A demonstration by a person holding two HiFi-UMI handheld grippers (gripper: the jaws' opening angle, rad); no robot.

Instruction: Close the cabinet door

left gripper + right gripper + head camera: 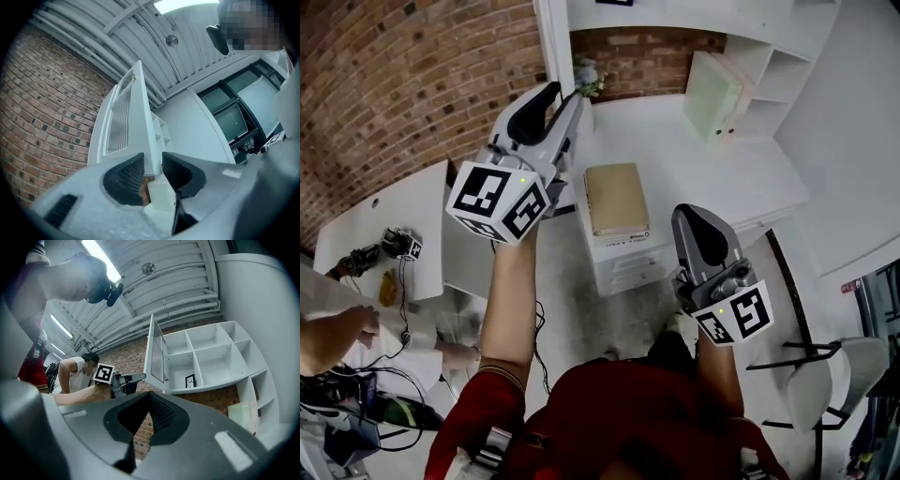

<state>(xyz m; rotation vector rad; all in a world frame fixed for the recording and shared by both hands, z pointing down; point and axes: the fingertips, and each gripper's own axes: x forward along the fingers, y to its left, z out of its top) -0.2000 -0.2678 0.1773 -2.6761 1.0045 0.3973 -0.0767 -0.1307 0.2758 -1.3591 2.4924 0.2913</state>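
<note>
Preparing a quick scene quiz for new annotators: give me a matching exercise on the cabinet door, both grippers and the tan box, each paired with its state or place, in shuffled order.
Things:
1. cabinet door
2. left gripper
3. right gripper
4. tan box

States or places:
A. jaws together, nothing between them
B. lying on top of the white drawer unit
C. swung open, standing out from the shelf cabinet
D. jaws apart

Pairs: 1-C, 2-D, 3-A, 4-B
</note>
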